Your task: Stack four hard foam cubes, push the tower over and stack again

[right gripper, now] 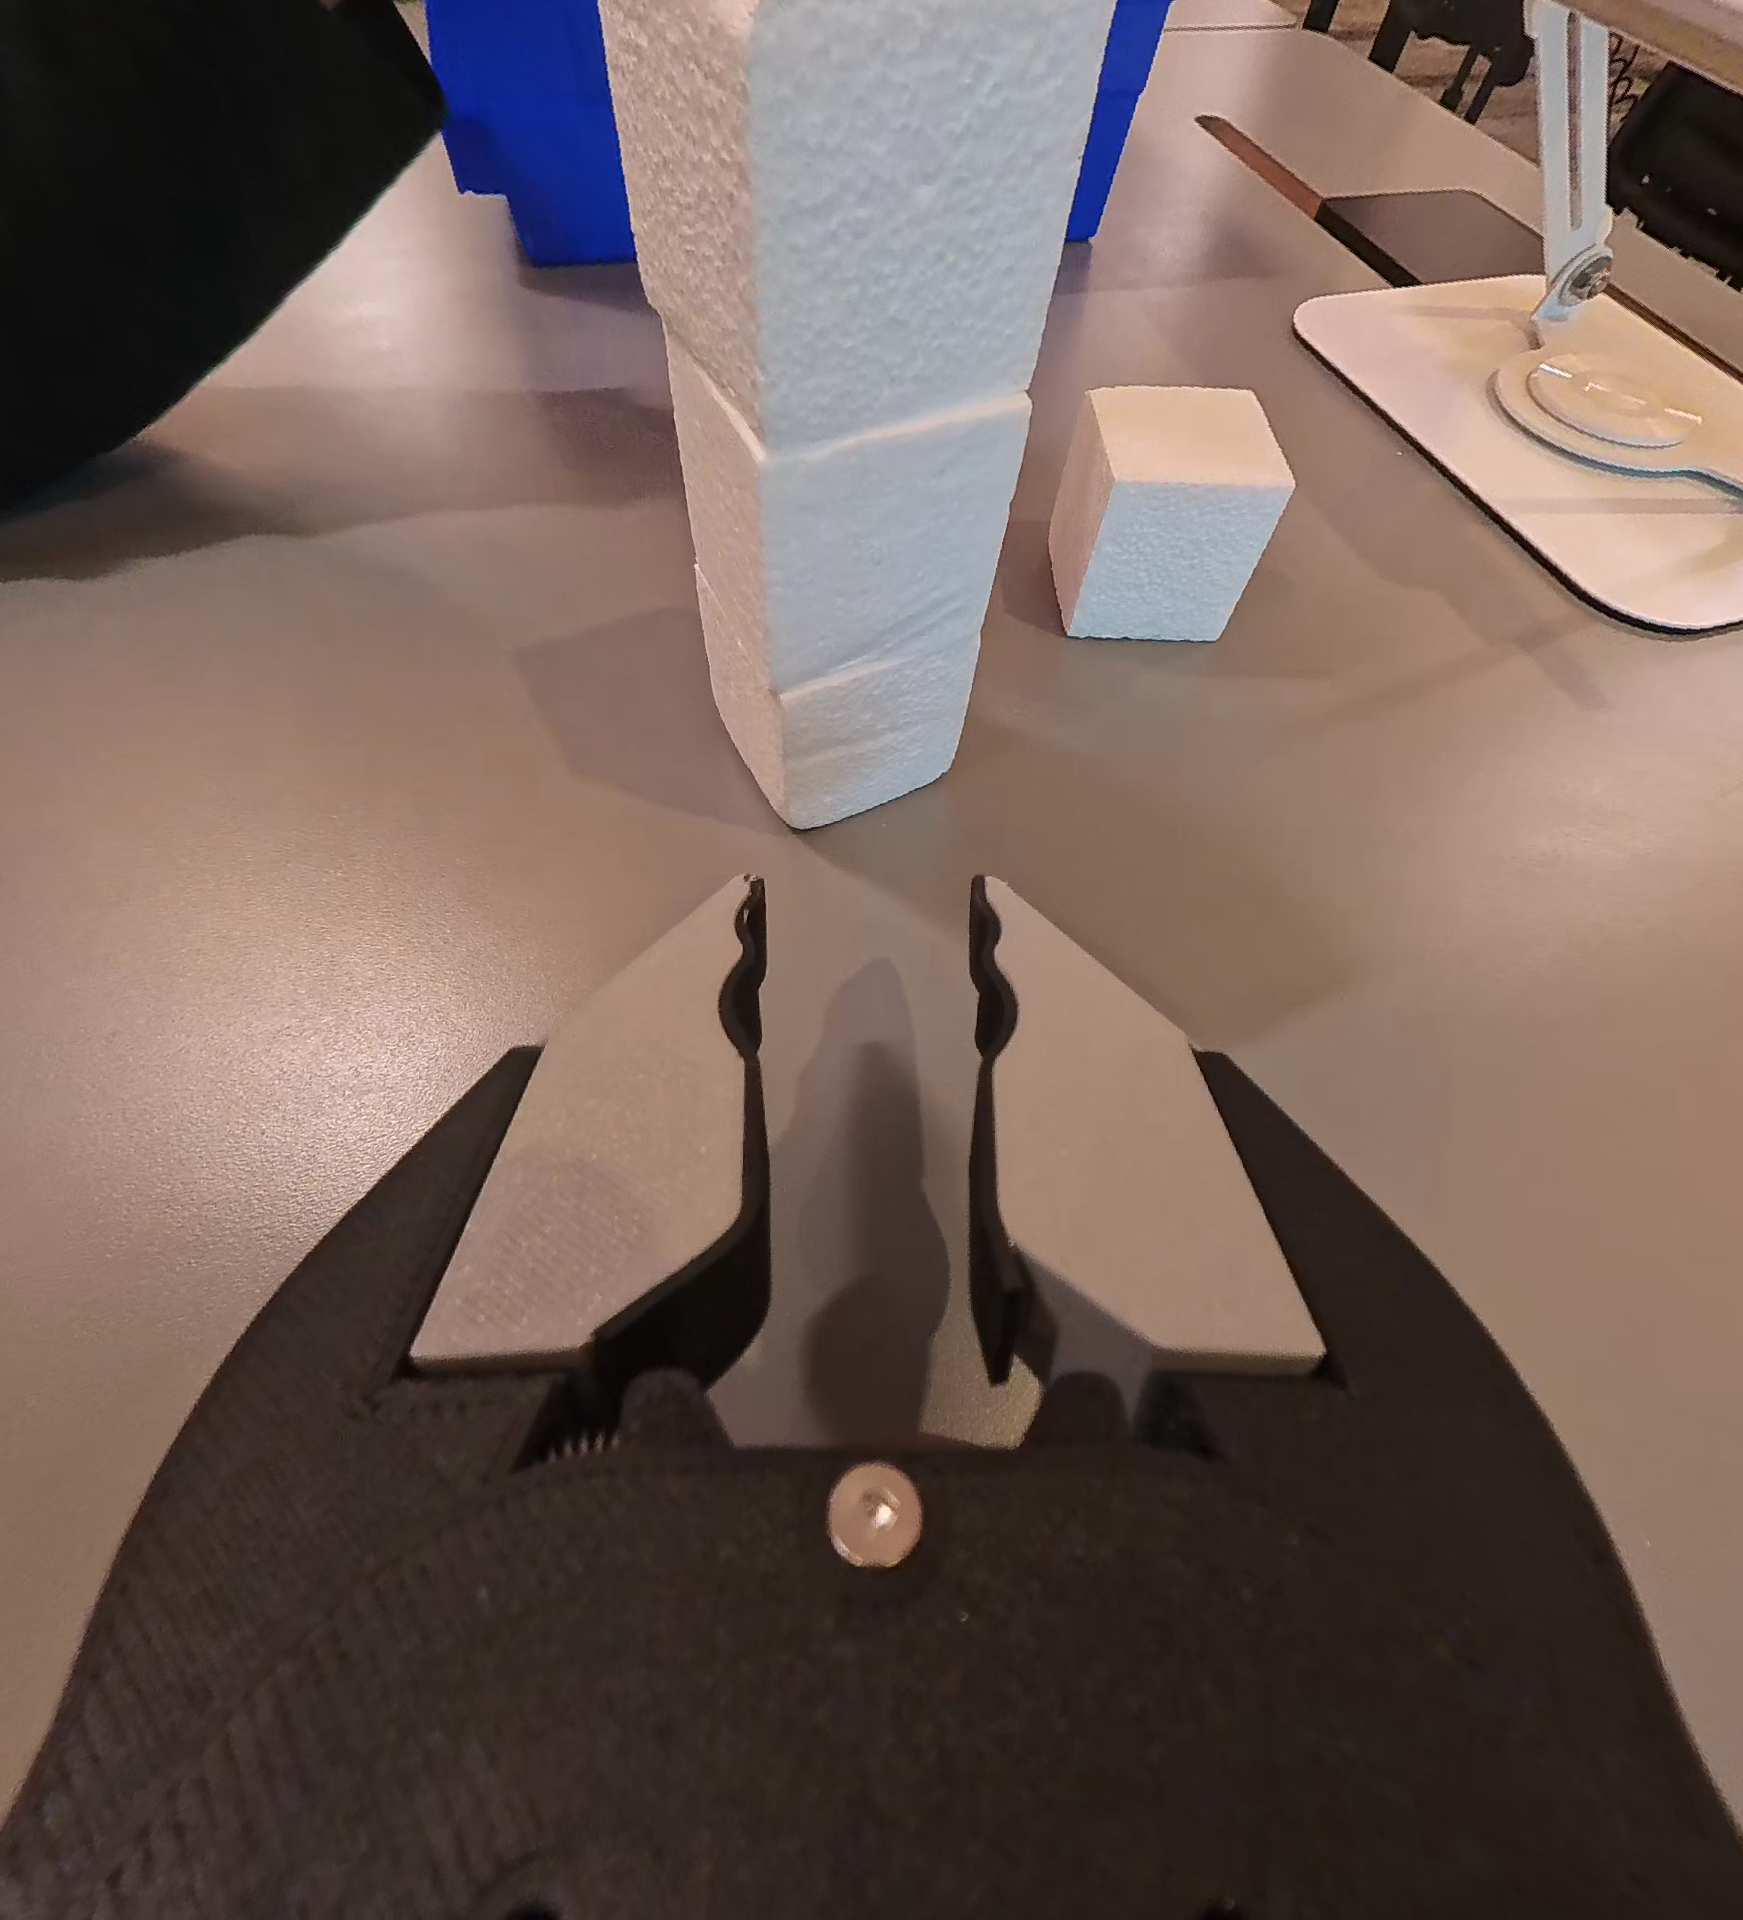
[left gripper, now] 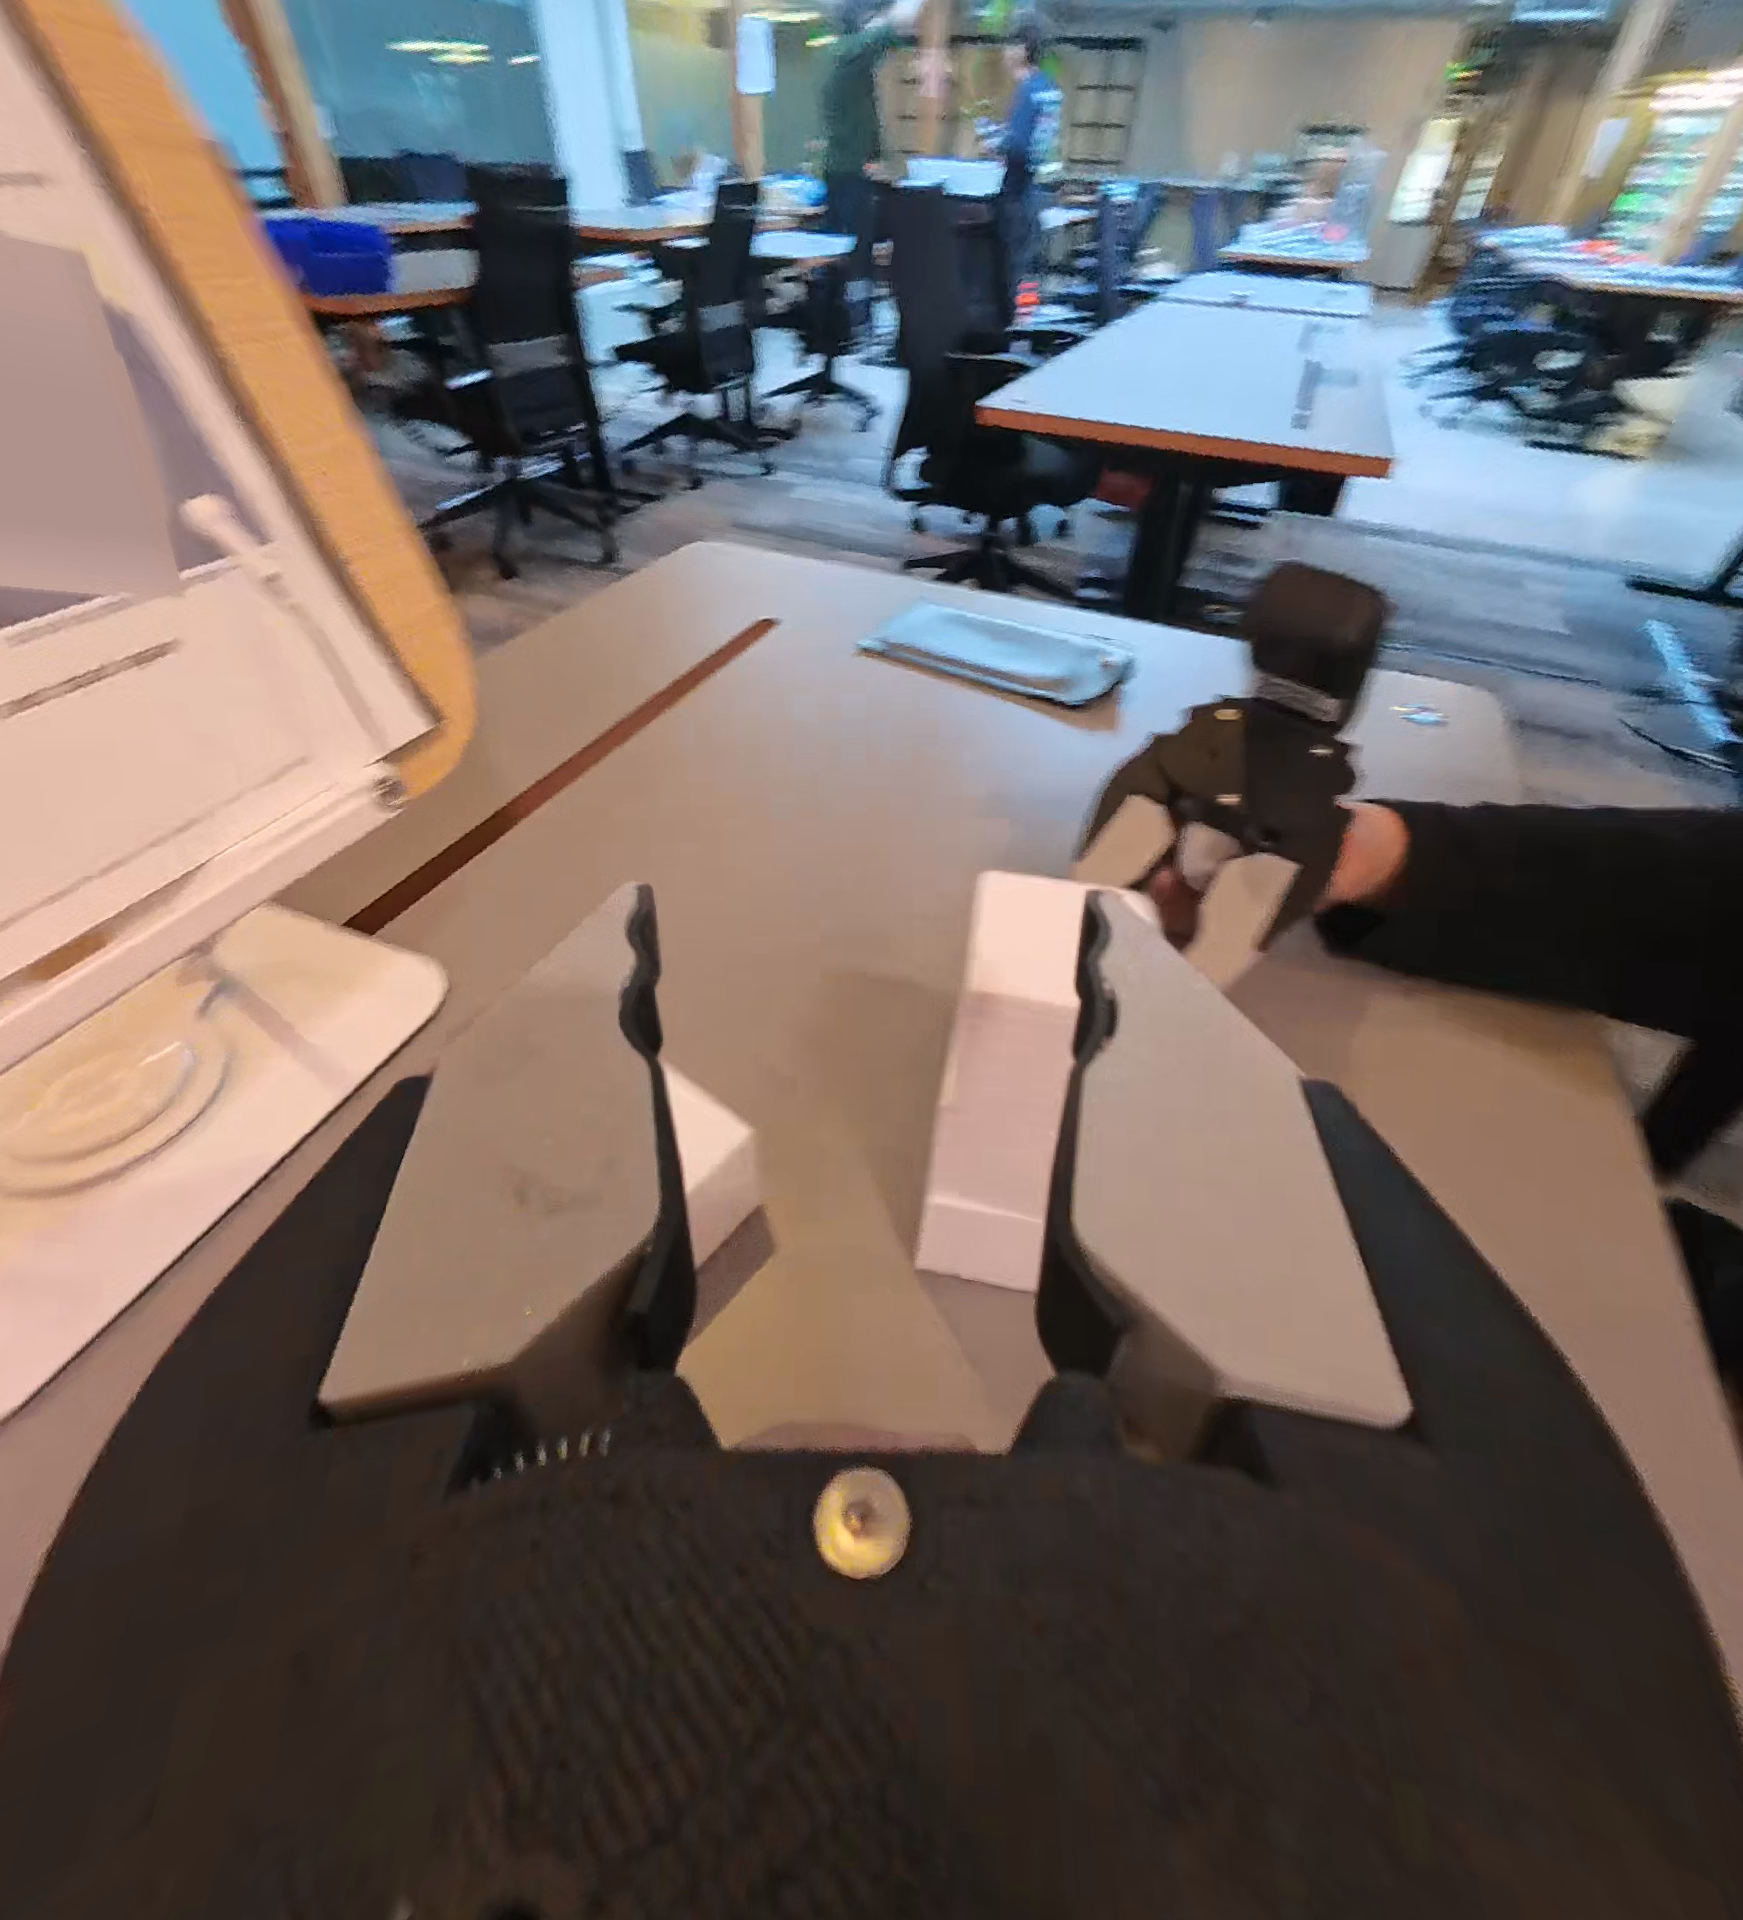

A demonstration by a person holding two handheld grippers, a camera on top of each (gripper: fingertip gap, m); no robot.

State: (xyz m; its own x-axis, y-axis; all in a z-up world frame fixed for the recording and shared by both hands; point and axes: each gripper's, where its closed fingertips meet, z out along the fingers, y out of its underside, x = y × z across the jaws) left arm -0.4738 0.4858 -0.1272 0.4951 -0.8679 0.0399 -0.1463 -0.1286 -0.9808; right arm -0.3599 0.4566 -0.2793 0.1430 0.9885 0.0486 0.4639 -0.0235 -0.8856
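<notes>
White foam cubes stand three high as a tower (right gripper: pixel 851 499) on the table (right gripper: pixel 223 883), a fourth cube (right gripper: pixel 1163 509) loose at its 3 o'clock, so the stack seems one short, while left tool (left gripper: pixel 862 961) and right tool (right gripper: pixel 867 914) both gape empty.

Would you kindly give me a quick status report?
Left gripper and right gripper open, empty. Tower three cubes high; fourth cube loose beside it. Nothing blocking.

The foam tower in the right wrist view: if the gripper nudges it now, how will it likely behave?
The foam tower is tall and narrow with visible seams between cubes, so it would probably topple or shear apart. The beaded foam looks light, so a gentle push from the right gripper likely suffices.
</notes>
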